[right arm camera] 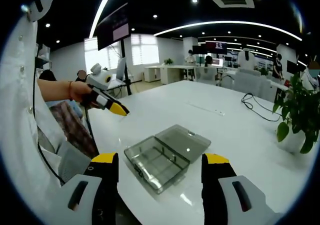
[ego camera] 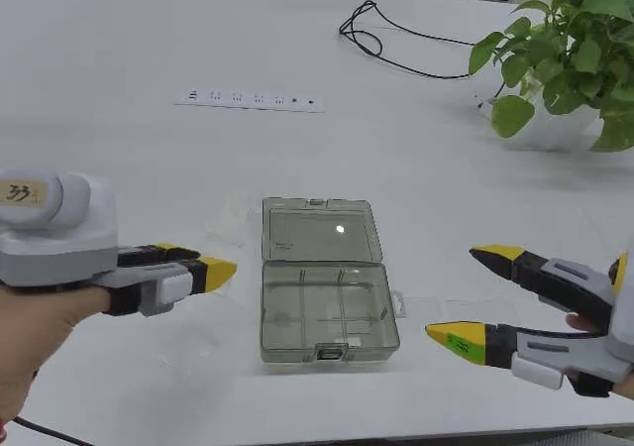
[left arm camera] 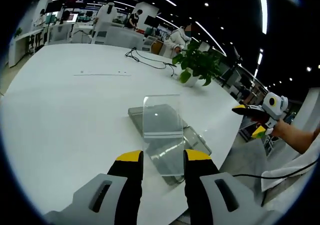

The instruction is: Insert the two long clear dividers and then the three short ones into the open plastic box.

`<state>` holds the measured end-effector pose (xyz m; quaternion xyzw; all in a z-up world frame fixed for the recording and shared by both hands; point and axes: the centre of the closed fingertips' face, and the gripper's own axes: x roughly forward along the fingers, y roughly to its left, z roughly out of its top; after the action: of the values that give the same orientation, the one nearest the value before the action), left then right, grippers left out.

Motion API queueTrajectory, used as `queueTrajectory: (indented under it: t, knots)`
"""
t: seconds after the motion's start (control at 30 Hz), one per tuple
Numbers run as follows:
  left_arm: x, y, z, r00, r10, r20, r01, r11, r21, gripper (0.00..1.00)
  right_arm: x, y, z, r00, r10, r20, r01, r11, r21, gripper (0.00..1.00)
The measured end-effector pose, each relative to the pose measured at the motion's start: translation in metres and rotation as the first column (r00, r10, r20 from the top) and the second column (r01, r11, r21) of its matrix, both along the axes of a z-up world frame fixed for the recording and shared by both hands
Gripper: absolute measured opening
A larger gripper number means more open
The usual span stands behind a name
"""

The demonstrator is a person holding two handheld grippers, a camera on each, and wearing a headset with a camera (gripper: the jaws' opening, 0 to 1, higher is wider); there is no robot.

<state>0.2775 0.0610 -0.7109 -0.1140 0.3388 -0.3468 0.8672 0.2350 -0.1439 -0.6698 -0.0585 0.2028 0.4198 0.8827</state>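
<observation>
The smoky clear plastic box [ego camera: 327, 317] lies open in the middle of the table, its lid [ego camera: 322, 230] folded flat away from me. Faint partition lines show inside its base. My left gripper [ego camera: 220, 270] hovers to the left of the box. In the left gripper view its jaws [left arm camera: 164, 157] are closed on the edges of a clear divider [left arm camera: 161, 116], which sticks up in front of the box [left arm camera: 192, 137]. My right gripper [ego camera: 474, 295] hangs open to the right of the box, jaws wide apart and holding nothing. Faint clear pieces [ego camera: 436, 307] lie beside the box.
A white power strip [ego camera: 250, 100] lies farther back. A black cable [ego camera: 396, 50] loops at the far side, with a potted plant [ego camera: 565, 50] at the far right. The table's near edge runs just below both grippers.
</observation>
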Motion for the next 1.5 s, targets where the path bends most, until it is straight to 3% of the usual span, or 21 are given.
queueTrajectory:
  t: [0.33,0.47,0.83,1.03,1.2,1.27,1.5]
  knots:
    - [-0.009,-0.037,0.019,0.998,-0.039,0.044,0.042,0.996,-0.074,0.3,0.007,0.021,0.026,0.999,-0.036,-0.022,0.037,0.995,0.089,0.53]
    - [-0.013,-0.049,0.024,0.997,-0.056,0.06,0.062,0.994,-0.089,0.3,0.006,0.033,0.028,0.997,-0.034,-0.066,0.04,0.994,0.102,0.47]
    - [-0.022,-0.079,0.037,0.99,-0.101,0.095,0.113,0.986,-0.127,0.3,0.011,0.06,0.037,0.993,-0.063,-0.098,0.079,0.983,0.167,0.39]
    - [-0.025,-0.089,0.04,0.987,-0.12,0.105,0.133,0.983,-0.129,0.3,0.013,0.069,0.034,0.987,-0.082,-0.137,0.109,0.972,0.207,0.31]
    - [-0.026,-0.094,0.041,0.981,-0.143,0.13,0.156,0.983,-0.1,0.3,0.016,0.074,0.029,0.974,-0.13,-0.187,0.17,0.961,0.22,0.24]
    - [-0.027,-0.096,0.041,0.979,-0.152,0.138,0.165,0.982,-0.087,0.3,0.017,0.076,0.026,0.963,-0.141,-0.23,0.198,0.948,0.248,0.22]
    - [-0.028,-0.1,0.043,0.968,-0.183,0.169,0.193,0.98,-0.048,0.3,0.02,0.085,0.022,0.95,-0.158,-0.271,0.23,0.938,0.261,0.16]
